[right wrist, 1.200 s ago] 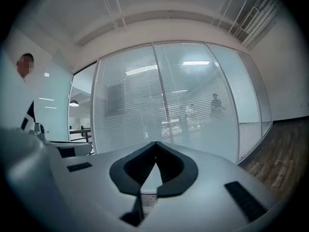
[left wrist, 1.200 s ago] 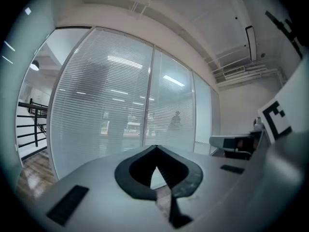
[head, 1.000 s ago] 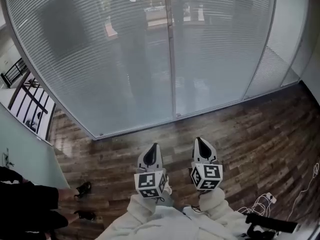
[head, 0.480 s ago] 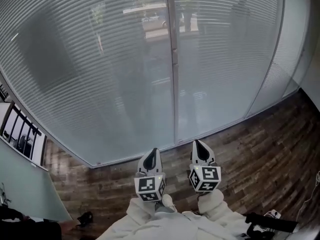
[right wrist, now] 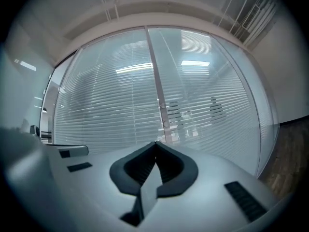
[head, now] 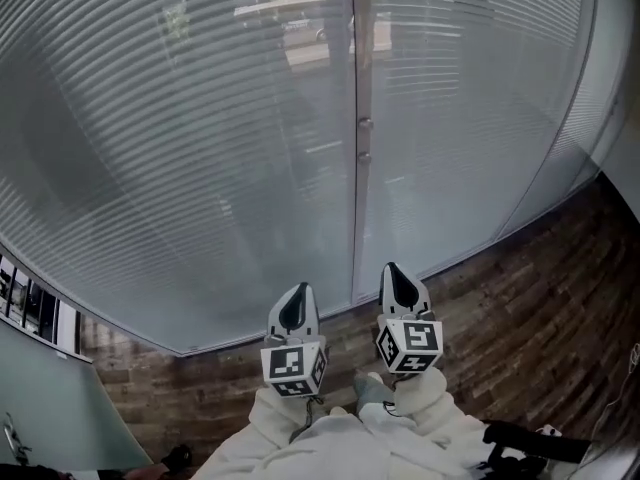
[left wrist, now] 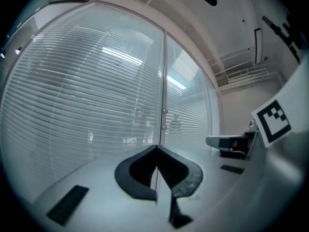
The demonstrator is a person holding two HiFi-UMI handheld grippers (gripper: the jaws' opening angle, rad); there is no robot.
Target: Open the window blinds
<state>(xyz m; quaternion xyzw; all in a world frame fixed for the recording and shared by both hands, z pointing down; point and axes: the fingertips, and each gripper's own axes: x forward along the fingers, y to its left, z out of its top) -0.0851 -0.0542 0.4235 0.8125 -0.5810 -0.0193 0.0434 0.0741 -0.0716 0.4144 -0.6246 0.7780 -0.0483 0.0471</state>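
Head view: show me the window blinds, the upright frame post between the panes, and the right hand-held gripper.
window blinds (head: 200, 148), head view, on the slats of the left pane.
frame post (head: 357, 218), head view, on its lower half.
right hand-held gripper (head: 389, 269), head view, at the tip of its shut jaws.

pale grey striped blinds (head: 200, 148), brown wood-grain floor (head: 540, 318)

blinds (head: 180, 148): matt slats | floor (head: 540, 298): glossy wood planks | mullion (head: 357, 168): smooth metal
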